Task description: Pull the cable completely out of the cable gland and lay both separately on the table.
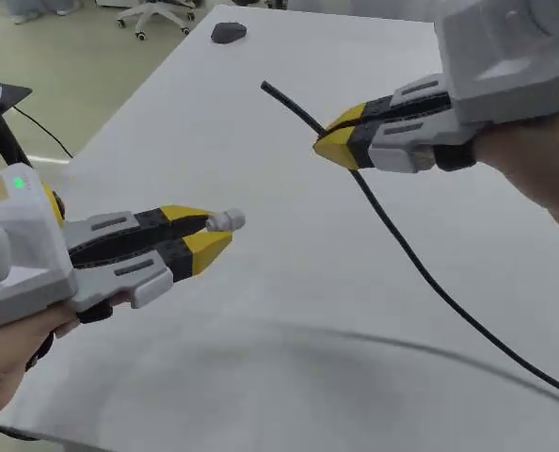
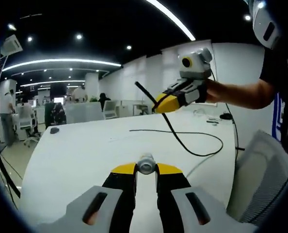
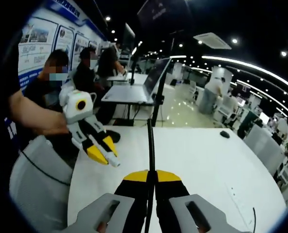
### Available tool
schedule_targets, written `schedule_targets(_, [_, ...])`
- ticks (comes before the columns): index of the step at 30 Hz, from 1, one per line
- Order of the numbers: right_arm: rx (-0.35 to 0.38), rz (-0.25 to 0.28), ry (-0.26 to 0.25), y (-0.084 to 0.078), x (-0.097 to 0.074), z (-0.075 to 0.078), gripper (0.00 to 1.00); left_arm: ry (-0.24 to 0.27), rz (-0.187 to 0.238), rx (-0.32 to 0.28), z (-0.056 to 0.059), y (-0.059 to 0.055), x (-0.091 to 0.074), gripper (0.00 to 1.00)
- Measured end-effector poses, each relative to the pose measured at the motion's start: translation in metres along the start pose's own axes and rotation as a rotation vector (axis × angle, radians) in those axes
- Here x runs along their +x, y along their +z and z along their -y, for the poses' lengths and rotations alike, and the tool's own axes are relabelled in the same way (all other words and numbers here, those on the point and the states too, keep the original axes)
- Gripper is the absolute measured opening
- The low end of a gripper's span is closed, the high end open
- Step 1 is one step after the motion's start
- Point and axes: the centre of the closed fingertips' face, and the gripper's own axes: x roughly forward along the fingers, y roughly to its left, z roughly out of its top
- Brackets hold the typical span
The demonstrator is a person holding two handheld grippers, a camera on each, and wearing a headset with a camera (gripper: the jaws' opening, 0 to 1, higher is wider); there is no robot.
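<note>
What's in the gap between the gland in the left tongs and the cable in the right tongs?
Nothing links them: the head view shows bare table between the gland and the cable.

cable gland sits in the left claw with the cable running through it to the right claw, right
No, the cable is clear of the cable gland: the head view shows them apart, gland in the left claw, cable in the right claw.
</note>
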Motion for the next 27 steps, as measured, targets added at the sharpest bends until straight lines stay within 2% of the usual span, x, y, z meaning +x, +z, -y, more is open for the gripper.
schedule_targets(1, [0.022, 0.022, 0.004, 0.004, 0.012, 0.001, 0.00, 0.034, 0.012, -0.007, -0.010, -0.002, -0.001, 0.14])
schedule_targets(2, [0.067, 0.044, 0.002, 0.007, 0.027, 0.003, 0.00, 0.063, 0.000, 0.018, -0.020, -0.008, -0.002, 0.14])
schedule_targets(4, [0.136, 0.070, -0.010, 0.008, 0.051, 0.011, 0.00, 0.114, -0.053, 0.029, -0.037, -0.026, 0.001, 0.14])
schedule_targets(5, [0.190, 0.071, -0.018, 0.003, 0.069, 0.018, 0.00, 0.142, -0.089, 0.027, -0.048, -0.039, 0.004, 0.14])
schedule_targets(6, [0.220, 0.055, -0.020, -0.003, 0.081, 0.020, 0.00, 0.178, -0.102, 0.040, -0.057, -0.046, 0.005, 0.14])
schedule_targets(7, [0.253, 0.017, -0.027, -0.013, 0.098, 0.023, 0.00, 0.234, -0.104, 0.026, -0.069, -0.054, 0.007, 0.14])
schedule_targets(8, [0.225, -0.027, -0.022, -0.022, 0.111, 0.024, 0.00, 0.271, -0.107, 0.004, -0.077, -0.060, 0.007, 0.14])
schedule_targets(9, [0.180, -0.105, -0.022, -0.038, 0.128, 0.026, 0.00, 0.343, -0.115, -0.030, -0.091, -0.069, 0.008, 0.14])
schedule_targets(10, [0.169, -0.164, -0.010, -0.050, 0.139, 0.024, 0.00, 0.386, -0.142, -0.043, -0.099, -0.077, 0.008, 0.14])
schedule_targets(11, [0.170, -0.202, 0.007, -0.060, 0.153, 0.023, 0.00, 0.414, -0.143, -0.050, -0.108, -0.082, 0.011, 0.14])
schedule_targets(12, [0.180, -0.213, 0.008, -0.063, 0.157, 0.023, 0.00, 0.415, -0.136, -0.053, -0.109, -0.082, 0.013, 0.14])
schedule_targets(13, [0.182, -0.256, 0.008, -0.074, 0.169, 0.024, 0.00, 0.399, -0.136, -0.053, -0.112, -0.085, 0.019, 0.14])
schedule_targets(15, [0.198, -0.289, -0.001, -0.088, 0.186, 0.031, 0.00, 0.407, -0.167, -0.036, -0.119, -0.092, 0.025, 0.14])
schedule_targets(16, [0.194, -0.295, -0.008, -0.094, 0.198, 0.040, 0.00, 0.407, -0.173, -0.029, -0.122, -0.094, 0.027, 0.14])
schedule_targets(17, [0.238, -0.302, -0.023, -0.101, 0.205, 0.046, 0.00, 0.404, -0.174, -0.028, -0.125, -0.096, 0.031, 0.14])
schedule_targets(18, [0.272, -0.305, -0.024, -0.104, 0.203, 0.041, 0.00, 0.404, -0.174, -0.028, -0.126, -0.097, 0.032, 0.14])
schedule_targets(20, [0.300, -0.319, -0.032, -0.114, 0.207, 0.043, 0.00, 0.413, -0.167, -0.027, -0.129, -0.098, 0.035, 0.14])
schedule_targets(21, [0.292, -0.322, -0.029, -0.119, 0.211, 0.044, 0.00, 0.412, -0.158, -0.048, -0.130, -0.100, 0.037, 0.14])
schedule_targets(24, [0.314, -0.333, -0.028, -0.125, 0.214, 0.043, 0.00, 0.417, -0.180, -0.042, -0.131, -0.110, 0.040, 0.14])
schedule_targets(27, [0.314, -0.328, -0.038, -0.127, 0.213, 0.042, 0.00, 0.422, -0.175, -0.051, -0.131, -0.114, 0.040, 0.14])
